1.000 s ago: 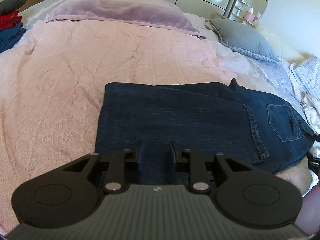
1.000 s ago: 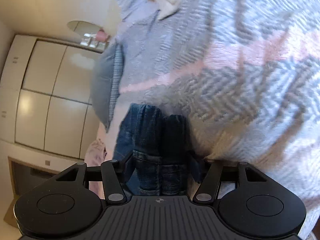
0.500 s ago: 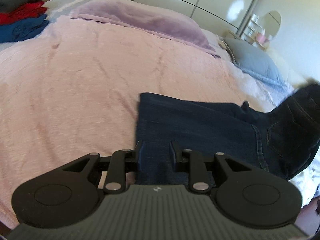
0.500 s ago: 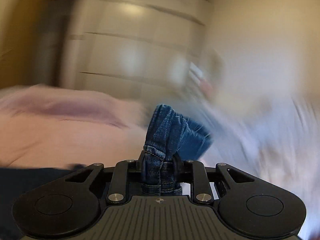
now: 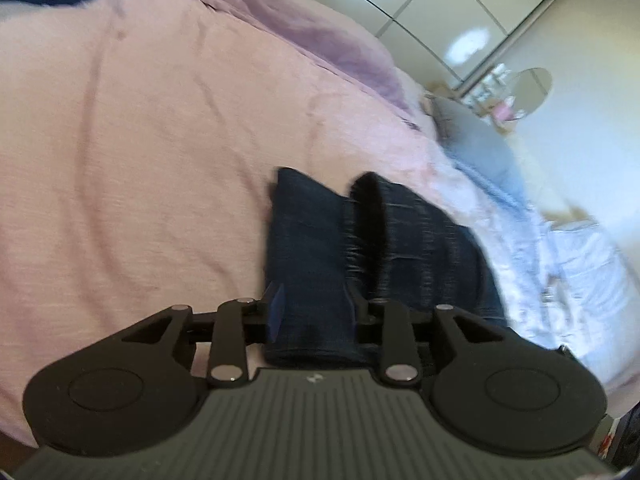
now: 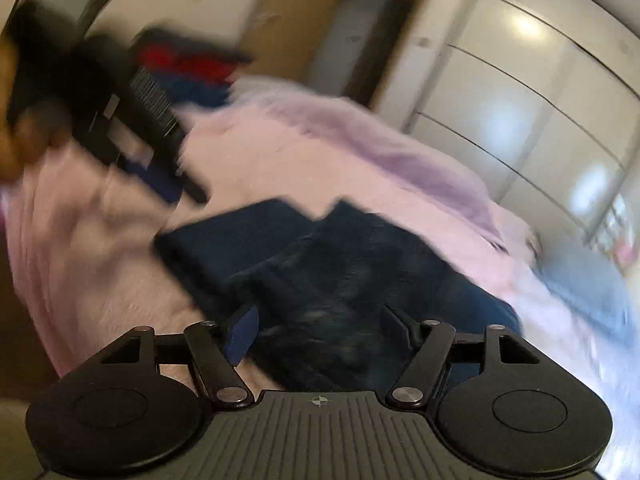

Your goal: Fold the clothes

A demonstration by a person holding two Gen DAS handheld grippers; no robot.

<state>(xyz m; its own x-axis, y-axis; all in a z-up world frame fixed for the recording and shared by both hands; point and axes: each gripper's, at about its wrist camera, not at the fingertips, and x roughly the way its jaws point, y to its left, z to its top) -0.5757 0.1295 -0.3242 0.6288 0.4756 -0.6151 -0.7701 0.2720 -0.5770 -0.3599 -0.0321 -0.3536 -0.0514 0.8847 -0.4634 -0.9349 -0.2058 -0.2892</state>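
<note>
My left gripper point(image 5: 314, 300) sits over the near end of the dark blue jeans point(image 5: 372, 240), and denim fills the gap between its fingers; the jaws look partly closed around that fold. The jeans stretch away from the fingertips across the pink bedspread point(image 5: 140, 140), with a raised ridge of cloth running along their middle.

My right gripper point(image 6: 324, 320) has its jaws spread wide. The jeans point(image 6: 320, 264) lie in a rumpled heap directly ahead of and between its fingers, but the view is badly blurred and I cannot tell if either finger touches the cloth. At the upper left of that view I see my left gripper point(image 6: 156, 140) with a hand point(image 6: 24, 136) on it, hovering near the far corner of the jeans.

A lilac blanket point(image 5: 320, 28) lies along the far edge of the bed. Beyond it stand pale wardrobe doors point(image 6: 532, 96). A stack of red and blue clothes point(image 6: 188, 72) rests at the far left corner.
</note>
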